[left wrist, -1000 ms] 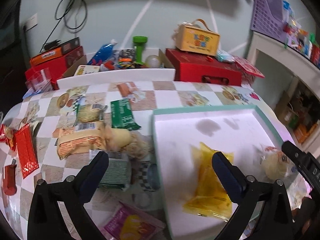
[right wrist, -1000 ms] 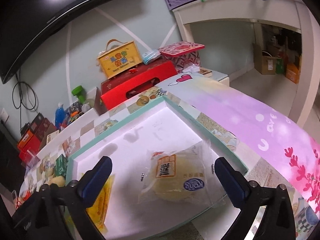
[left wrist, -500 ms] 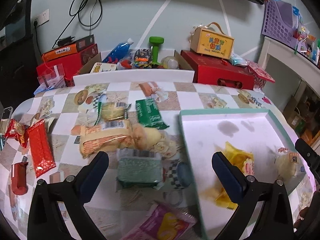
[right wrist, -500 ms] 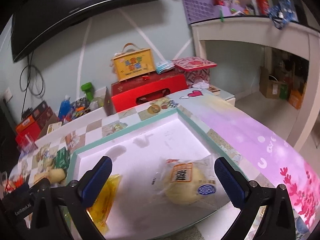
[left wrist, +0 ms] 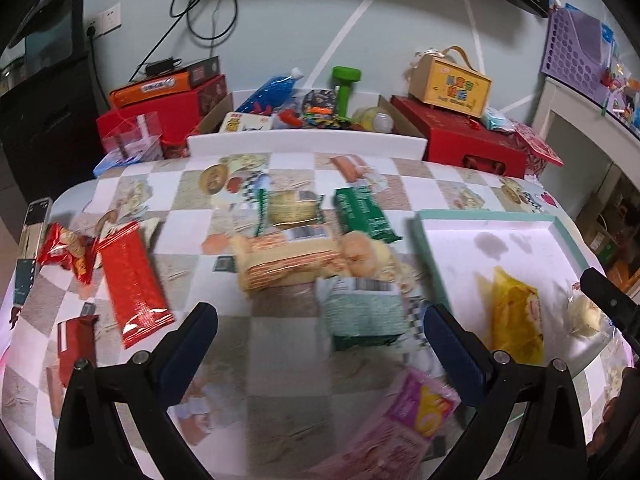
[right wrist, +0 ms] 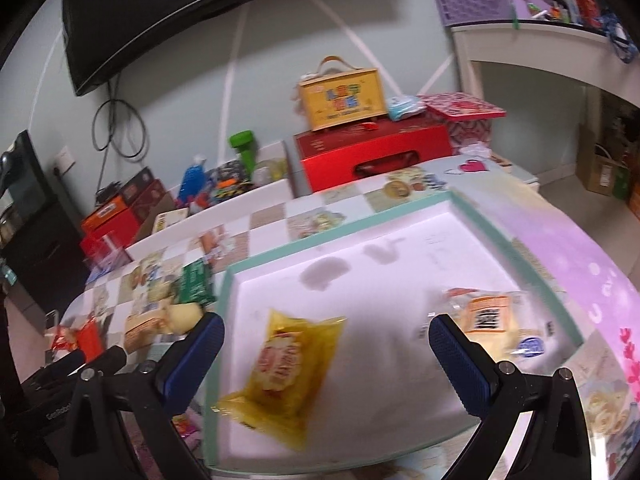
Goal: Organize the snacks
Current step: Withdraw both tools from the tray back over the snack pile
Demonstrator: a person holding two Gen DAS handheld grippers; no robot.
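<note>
Counter (left wrist: 280, 364): checkered cloth | ahead of left tool (left wrist: 320, 340): green packet (left wrist: 366, 312), bread pack (left wrist: 288, 260), red wrapper (left wrist: 134, 276) | right of it: teal-rimmed tray (left wrist: 440, 276)

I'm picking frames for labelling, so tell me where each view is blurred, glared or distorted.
Left wrist view: motion smear on the near snacks, worst on the pink packet and the green packet; the far boxes stay sharper. Right wrist view: the yellow packet and the tray rim are smeared, and glare washes the tray floor pinkish white. Both views: fisheye bending, dark corners.
</note>
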